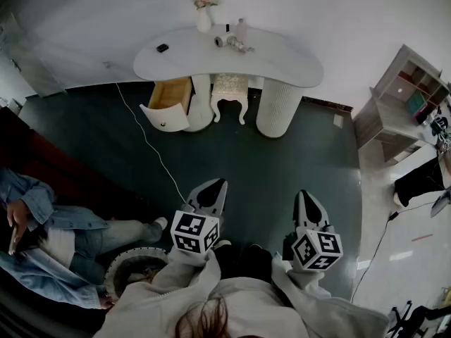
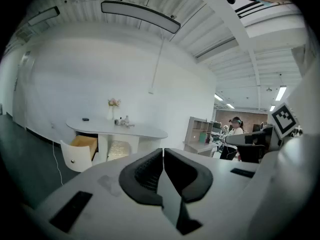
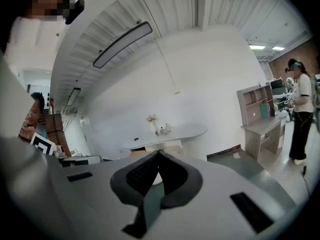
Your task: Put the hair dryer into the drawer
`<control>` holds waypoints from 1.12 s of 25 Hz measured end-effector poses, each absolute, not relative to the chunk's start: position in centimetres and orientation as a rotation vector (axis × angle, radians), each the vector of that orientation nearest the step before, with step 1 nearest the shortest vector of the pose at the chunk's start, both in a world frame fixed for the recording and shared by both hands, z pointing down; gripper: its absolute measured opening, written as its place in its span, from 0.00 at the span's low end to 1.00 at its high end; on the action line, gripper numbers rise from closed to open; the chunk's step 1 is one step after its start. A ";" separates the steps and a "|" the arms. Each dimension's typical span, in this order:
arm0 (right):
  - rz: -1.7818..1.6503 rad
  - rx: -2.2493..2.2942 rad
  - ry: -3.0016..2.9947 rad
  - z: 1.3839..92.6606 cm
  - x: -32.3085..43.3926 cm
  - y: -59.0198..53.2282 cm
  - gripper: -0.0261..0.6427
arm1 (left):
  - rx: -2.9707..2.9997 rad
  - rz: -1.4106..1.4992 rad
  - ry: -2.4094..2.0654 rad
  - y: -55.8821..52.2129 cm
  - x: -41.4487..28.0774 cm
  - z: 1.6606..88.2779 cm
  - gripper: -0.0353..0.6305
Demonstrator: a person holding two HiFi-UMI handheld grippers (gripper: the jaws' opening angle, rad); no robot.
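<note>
The left gripper (image 1: 217, 186) and right gripper (image 1: 305, 198) point forward, closed and empty. Open floor (image 1: 275, 153) reaches the far table (image 1: 290, 60).

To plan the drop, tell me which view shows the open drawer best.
Head view: the drawer is seen from above, its inside visible. Left gripper view shows it side-on; right gripper view, only a sliver.

White wall (image 1: 338, 5), dark green floor (image 1: 282, 167).
A curved white table (image 1: 282, 58) stands against the wall with a pale stool (image 1: 230, 86) under it. A wooden shelf unit (image 1: 402, 90) sits to its right, and a long lamp (image 2: 140, 15) hangs from the ribbed ceiling (image 2: 165, 1).
</note>
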State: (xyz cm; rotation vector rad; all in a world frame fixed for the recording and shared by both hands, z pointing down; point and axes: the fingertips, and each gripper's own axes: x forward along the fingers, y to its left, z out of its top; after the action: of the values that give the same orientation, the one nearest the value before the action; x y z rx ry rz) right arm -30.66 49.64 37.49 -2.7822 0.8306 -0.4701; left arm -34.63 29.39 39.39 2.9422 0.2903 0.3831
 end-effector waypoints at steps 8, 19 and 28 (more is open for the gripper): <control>-0.500 -2.785 0.828 37.9 -31.0 48.4 0.11 | 2.925 0.392 0.269 27.7 -34.9 40.0 0.08; -0.570 -2.779 0.796 39.2 -31.6 46.1 0.11 | 2.912 0.414 0.287 25.6 -35.5 40.7 0.08; -0.607 -2.788 0.744 40.7 -33.2 43.8 0.11 | 2.910 0.425 0.362 23.9 -36.0 41.7 0.08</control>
State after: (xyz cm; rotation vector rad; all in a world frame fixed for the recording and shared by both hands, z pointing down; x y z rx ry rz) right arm -33.21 43.79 40.72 -2.7883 0.7436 -0.6073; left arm -36.03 23.91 41.72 2.9102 0.3622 0.4250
